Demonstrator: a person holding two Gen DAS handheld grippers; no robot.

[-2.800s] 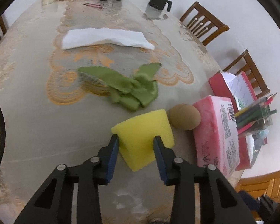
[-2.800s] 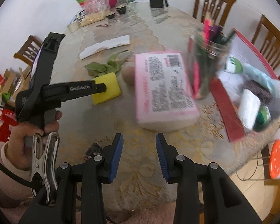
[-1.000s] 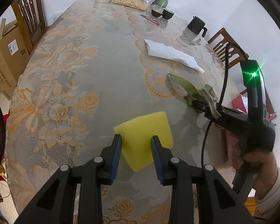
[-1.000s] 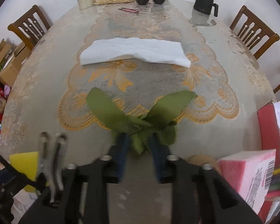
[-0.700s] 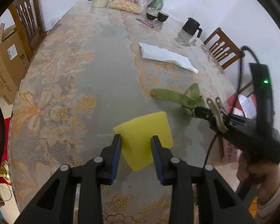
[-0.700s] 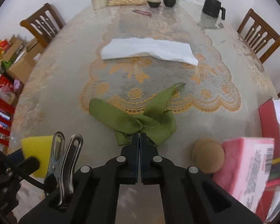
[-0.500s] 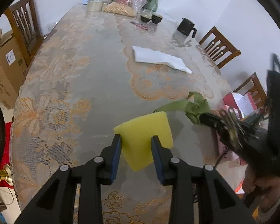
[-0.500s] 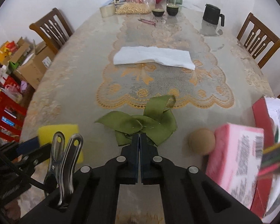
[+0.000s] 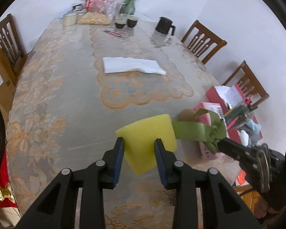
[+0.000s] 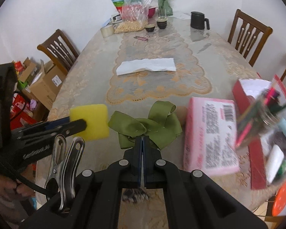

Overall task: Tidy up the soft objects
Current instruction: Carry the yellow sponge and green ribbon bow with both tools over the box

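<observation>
My left gripper [image 9: 139, 142] is shut on a yellow sponge [image 9: 148, 133], held up above the lace-covered table [image 9: 66, 87]. In the right wrist view that sponge [image 10: 91, 120] shows at the left, pinched by the left gripper [image 10: 80, 124]. My right gripper [image 10: 142, 139] is shut on a green ribbon bow [image 10: 146, 123], lifted off the table. In the left wrist view the green ribbon bow [image 9: 200, 131] hangs from the right gripper [image 9: 222, 145], just right of the sponge. A brown ball [image 9: 186, 115] lies on the table behind them.
A pink tissue pack [image 10: 211, 133], a red box [image 10: 253, 103] and a jar of pencils [image 10: 261, 112] stand at the right edge. A white cloth [image 10: 146, 65] lies mid-table. Black kettle [image 10: 198, 20], bowls, bags and tape roll sit at the far end. Wooden chairs [image 10: 57, 49] surround the table.
My right gripper closed on the green bow and lifted it off the table toward the near edge. The left gripper rose with the sponge and swung toward the bow.
</observation>
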